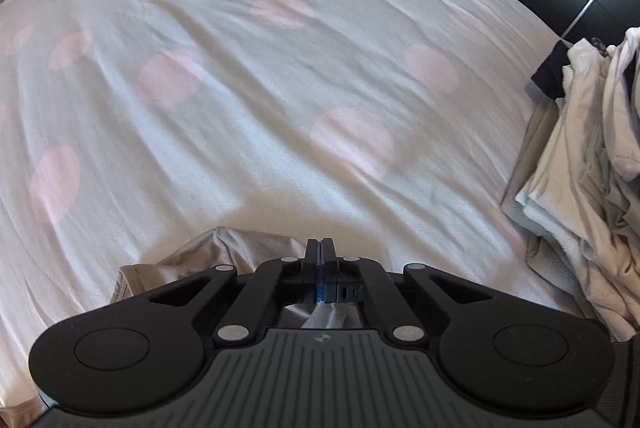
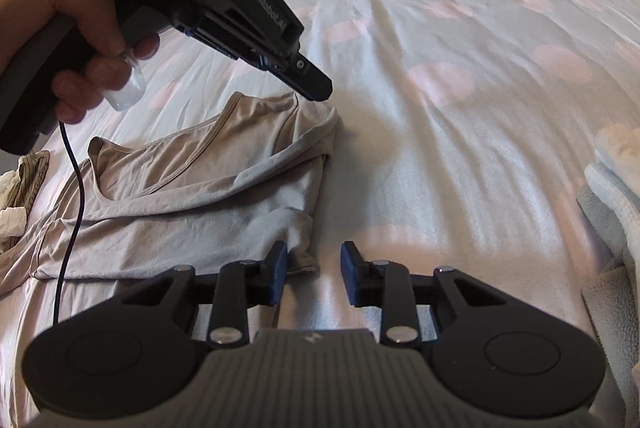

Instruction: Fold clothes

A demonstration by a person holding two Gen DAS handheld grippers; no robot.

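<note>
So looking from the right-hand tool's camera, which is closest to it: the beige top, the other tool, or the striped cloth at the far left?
1. The beige top: its hem corner lies right by the right tool, beside its left finger.
2. The left tool: up and left, tip at the top's shoulder.
3. The striped cloth: at the picture's left edge, beyond the top.

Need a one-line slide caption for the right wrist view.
Left gripper pinches the beige top's shoulder on the spotted bedsheet; right gripper waits open at its lower corner.
</note>
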